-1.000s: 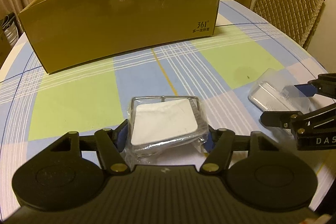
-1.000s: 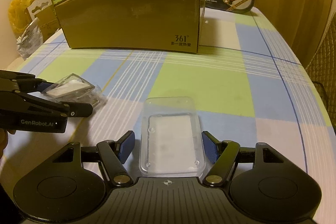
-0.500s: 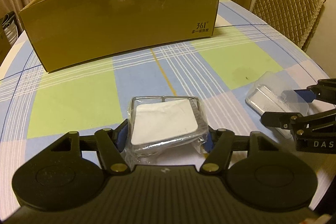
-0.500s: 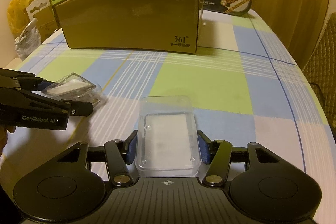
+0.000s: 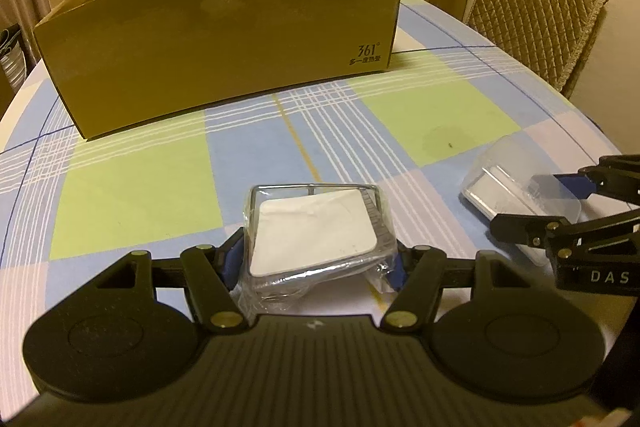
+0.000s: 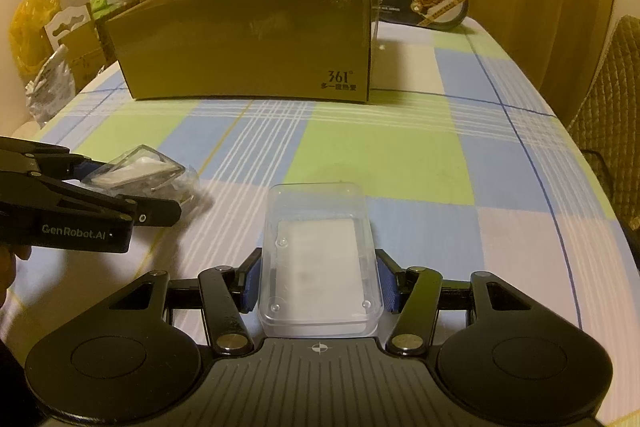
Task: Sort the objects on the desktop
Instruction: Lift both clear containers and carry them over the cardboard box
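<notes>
Since a second ago we have closed our right gripper (image 6: 318, 281) onto the clear plastic case (image 6: 318, 259), which then sat loose between spread fingers and now looks raised a little off the tablecloth (image 6: 420, 155). Its blue pads (image 6: 250, 283) press both long sides of the case, a hold that should keep the flat lid level and the white insert from sliding. Our left gripper (image 5: 318, 261) has barely shifted: it is clamped on the wrapped packet (image 5: 316, 235), a crinkly film bag around a white card and a wire-edged frame, gripped low on both sides so the slippery film cannot slide free. In the right wrist view the packet sits tilted in that grip, close above the cloth or resting on it; we cannot tell which.

Both items are well short of the open cardboard box (image 5: 224, 39), which stands at the far side of the table with its long wall facing us. We judge it to be the place for sorted things, so both loads need lifting above its rim before release. A dark food tray (image 6: 424, 1) leans behind the box's right end, and a quilted chair (image 5: 536, 11) stands beside the table.
</notes>
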Motion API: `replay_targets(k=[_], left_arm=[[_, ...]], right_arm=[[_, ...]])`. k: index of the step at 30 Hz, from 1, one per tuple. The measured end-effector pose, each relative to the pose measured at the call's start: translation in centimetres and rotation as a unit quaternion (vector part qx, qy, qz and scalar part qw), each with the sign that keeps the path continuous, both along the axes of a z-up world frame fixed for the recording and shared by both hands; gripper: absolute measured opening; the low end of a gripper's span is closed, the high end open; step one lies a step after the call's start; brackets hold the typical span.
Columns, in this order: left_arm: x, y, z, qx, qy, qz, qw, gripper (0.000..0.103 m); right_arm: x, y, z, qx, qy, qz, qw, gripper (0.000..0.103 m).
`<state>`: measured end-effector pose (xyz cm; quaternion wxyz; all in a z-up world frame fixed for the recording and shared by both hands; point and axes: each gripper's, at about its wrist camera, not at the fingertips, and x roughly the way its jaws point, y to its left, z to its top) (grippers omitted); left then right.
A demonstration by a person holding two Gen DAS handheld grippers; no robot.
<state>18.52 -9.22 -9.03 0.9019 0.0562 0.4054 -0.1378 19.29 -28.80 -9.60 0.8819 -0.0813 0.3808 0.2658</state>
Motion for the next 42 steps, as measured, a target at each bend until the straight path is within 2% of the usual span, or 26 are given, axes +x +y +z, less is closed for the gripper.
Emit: replay_targets(k=[14,29,42], left_arm=[[-1.7,0.1,3.2,-0.018,-0.015,0.016,0.9996,0.062],[-4.5,0.0,7.5,-0.023,-0.017,0.037,0.9989,0.062],[-7.4,0.5,10.0,-0.016,-0.029,0.049,0.9982,0.062]], right_arm=[[-0.6,-2.2,3.2,0.051,0.012,-0.055,0.997,0.053],[-2.7,-3.6,8.2,0.090,-0.010,-0.073,0.993,0.053],[-4.0,-3.7,10.0,0.113,-0.006,-0.072,0.991,0.053]])
